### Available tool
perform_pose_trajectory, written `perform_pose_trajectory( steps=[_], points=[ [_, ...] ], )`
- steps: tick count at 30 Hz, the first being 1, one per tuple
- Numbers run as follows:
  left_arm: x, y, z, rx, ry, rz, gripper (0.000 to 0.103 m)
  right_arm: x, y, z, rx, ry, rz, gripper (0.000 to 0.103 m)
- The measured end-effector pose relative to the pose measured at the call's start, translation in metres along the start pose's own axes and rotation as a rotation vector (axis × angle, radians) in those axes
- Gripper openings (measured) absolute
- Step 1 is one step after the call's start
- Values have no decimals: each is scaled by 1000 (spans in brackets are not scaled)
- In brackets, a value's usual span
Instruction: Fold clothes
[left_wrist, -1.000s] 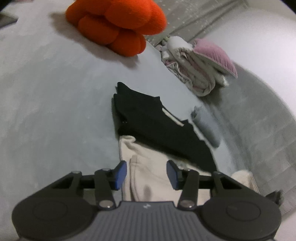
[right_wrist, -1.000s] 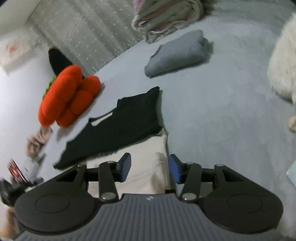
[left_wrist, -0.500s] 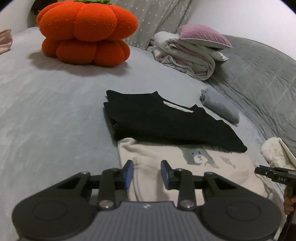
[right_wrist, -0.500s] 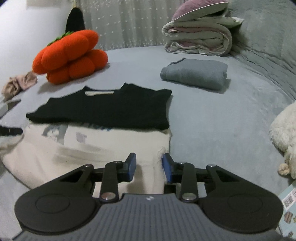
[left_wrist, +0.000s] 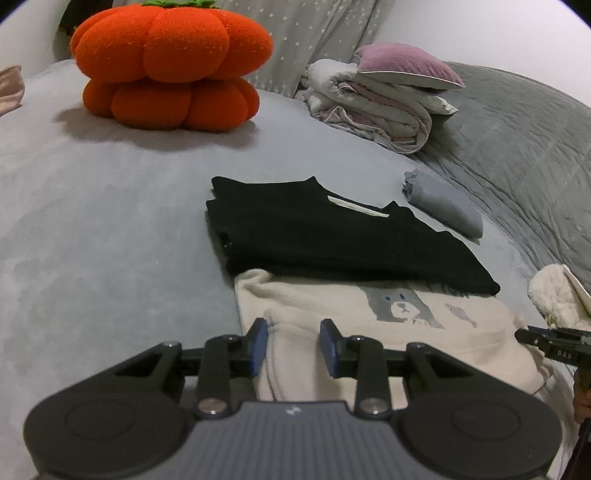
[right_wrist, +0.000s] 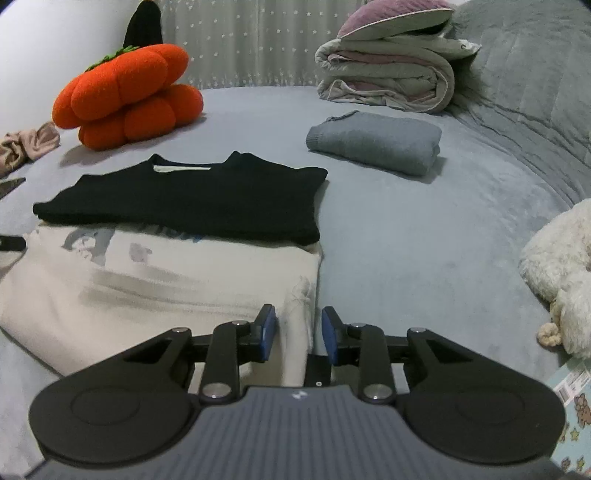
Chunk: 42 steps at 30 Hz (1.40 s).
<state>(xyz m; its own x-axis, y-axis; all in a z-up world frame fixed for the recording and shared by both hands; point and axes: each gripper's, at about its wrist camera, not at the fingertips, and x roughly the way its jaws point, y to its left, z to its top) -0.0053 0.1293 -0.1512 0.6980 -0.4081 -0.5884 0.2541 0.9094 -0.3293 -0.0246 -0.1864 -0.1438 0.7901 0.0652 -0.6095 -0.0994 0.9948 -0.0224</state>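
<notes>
The cream sweatshirt (left_wrist: 369, 325) lies flat on the grey bed (left_wrist: 92, 240) right in front of me, its bear print (left_wrist: 400, 306) facing up. A folded black garment (left_wrist: 332, 236) lies across its far part, covering the top of the print.

My left tongs (left_wrist: 293, 349) sit low over the near left corner of the cream sweatshirt. The jaws are closing, and the fabric's seamed edge runs between the blue pads (left_wrist: 260, 345). I cannot tell whether they are pressing it.

My right tongs (right_wrist: 298, 338) are at the opposite near corner, where the sweatshirt's right edge meets the bed. These jaws are closing too, with the wrinkled corner of the cloth between them; again I cannot tell whether the pads touch it. In the left wrist view the tip of the right tongs shows at the right border, just beside the sweatshirt's edge.

Farther out, a folded grey knit (right_wrist: 376, 142) lies apart from the black garment, to its right. Beyond it a rolled duvet (right_wrist: 388, 81) carries a purple pillow (right_wrist: 395, 14). An orange pumpkin cushion (left_wrist: 170, 62) sits on the bed's far left. A fluffy white plush (right_wrist: 561, 266) lies at the right edge, and a crumpled beige cloth (right_wrist: 26, 146) at the far left.
</notes>
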Motion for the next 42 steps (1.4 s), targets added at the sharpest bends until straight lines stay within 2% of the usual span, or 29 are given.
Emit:
perform_pose_trajectory(
  steps=[1, 2, 5, 7, 13, 19, 25, 30, 32, 35, 36, 37, 38, 40, 42],
  points=[
    [-1, -2, -1, 13, -2, 8, 23, -1, 2, -1, -8, -5, -7, 23],
    [-2, -4, -2, 29, -4, 18, 10, -2, 4, -2, -18, -11, -14, 18],
    [-8, -8, -7, 48, -42, 27, 8, -5, 15, -7, -85, -43, -65, 8],
    [-14, -10, -10, 55, -79, 33, 7, -8, 22, -11, -122, -69, -94, 5],
    [-36, -14, -16, 57, -211, 51, 6, -28, 30, -15, -177, -208, -168, 5],
    [-42, -16, -9, 20, -327, 82, 6, -31, 32, 5, -200, -316, -220, 5],
    [-22, -15, -1, 12, -334, 155, 6, -6, 32, 22, -190, -310, -236, 5],
    [3, -14, 2, 33, -278, 209, 6, 24, 35, 24, -195, -232, -240, 5],
    [12, -13, 2, 39, -234, 224, 7, 38, 34, 21, -208, -182, -241, 5],
    [17, -10, 4, 27, -188, 236, 14, 51, 32, 18, -210, -123, -241, 5],
    [15, -10, 5, 20, -191, 243, 24, 52, 32, 18, -211, -117, -240, 10],
    [13, -9, 5, 14, -194, 249, 37, 52, 33, 19, -212, -117, -243, 17],
    [8, -10, 5, 10, -209, 261, 42, 48, 33, 19, -211, -122, -249, 22],
    [-1, -15, 4, 3, -235, 253, 44, 39, 33, 20, -187, -138, -254, 38],
    [-7, -23, 3, -1, -241, 215, 45, 32, 36, 21, -162, -147, -234, 38]
  ],
)
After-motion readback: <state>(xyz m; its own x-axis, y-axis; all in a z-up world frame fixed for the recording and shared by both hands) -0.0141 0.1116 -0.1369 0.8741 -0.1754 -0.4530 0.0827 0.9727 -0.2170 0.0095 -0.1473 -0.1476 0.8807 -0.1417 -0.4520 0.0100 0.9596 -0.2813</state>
